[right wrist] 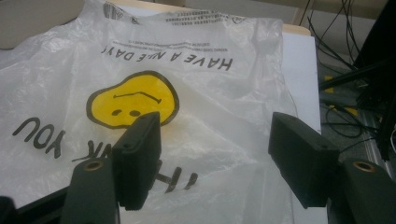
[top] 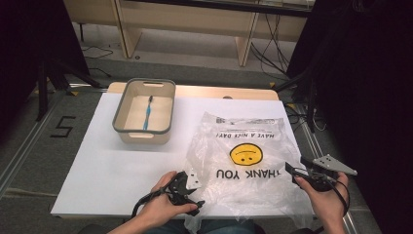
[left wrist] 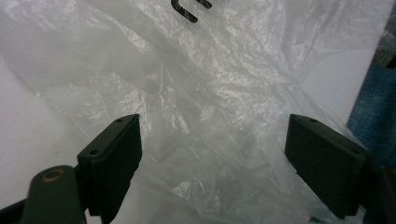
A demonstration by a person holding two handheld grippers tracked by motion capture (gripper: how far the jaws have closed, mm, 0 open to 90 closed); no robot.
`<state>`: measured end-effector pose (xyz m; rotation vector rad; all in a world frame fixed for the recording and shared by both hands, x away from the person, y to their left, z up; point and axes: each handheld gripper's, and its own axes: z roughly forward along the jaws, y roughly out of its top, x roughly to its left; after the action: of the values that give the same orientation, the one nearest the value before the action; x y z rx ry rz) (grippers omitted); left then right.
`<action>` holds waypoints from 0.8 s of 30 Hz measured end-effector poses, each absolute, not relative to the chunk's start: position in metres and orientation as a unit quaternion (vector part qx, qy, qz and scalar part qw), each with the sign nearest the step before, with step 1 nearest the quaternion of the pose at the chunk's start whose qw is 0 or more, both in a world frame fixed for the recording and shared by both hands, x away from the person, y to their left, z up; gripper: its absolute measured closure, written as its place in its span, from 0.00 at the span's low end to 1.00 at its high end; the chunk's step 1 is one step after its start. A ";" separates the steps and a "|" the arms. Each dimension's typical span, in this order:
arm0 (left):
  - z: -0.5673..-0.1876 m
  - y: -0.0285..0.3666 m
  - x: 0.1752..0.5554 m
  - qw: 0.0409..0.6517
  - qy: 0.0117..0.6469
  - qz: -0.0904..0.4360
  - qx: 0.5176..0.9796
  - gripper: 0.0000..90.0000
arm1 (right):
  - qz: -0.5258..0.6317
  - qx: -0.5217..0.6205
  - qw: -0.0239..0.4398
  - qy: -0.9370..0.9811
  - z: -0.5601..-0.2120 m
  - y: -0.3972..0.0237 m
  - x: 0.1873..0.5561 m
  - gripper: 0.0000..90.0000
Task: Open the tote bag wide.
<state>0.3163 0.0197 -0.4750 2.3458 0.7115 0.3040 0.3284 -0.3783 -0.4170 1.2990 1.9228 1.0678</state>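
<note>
Along the table's near edge we held both grippers with jaws spread, grasping nothing: left gripper at the plastic bag (its mouth facing us), right gripper beside it. Next, we judged, came pinching the bag's rim.

A white surface fills the middle of the high view, its wooden edge showing along the far side toward the top of the frame. Two things lie directly on it. A beige bin with a grey rim sits upper left of centre, near the far edge, with a blue toothbrush lying inside it. A clear plastic bag is spread flat across the right half, reaching down to the near edge at the bottom of the frame. It carries a yellow smiley face and upside-down black lettering reading THANK YOU and HAVE A NICE DAY. The bin and the bag are apart, with bare white between them.
</note>
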 end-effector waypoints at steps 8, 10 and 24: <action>-0.481 0.014 0.323 0.302 0.284 0.092 0.905 0.37 | 0.398 0.489 0.286 0.721 -0.418 -0.379 0.329 0.40; -0.480 0.014 0.325 0.304 0.286 0.084 0.905 0.44 | 0.398 0.489 0.285 0.722 -0.418 -0.378 0.329 0.40; -0.475 0.022 0.338 0.287 0.268 0.095 0.915 0.94 | 0.404 0.483 0.287 0.722 -0.418 -0.375 0.329 0.40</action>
<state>0.3381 0.0215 -0.4754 2.4442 0.7150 0.2540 0.3288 -0.3749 -0.4179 1.2909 1.9295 1.0793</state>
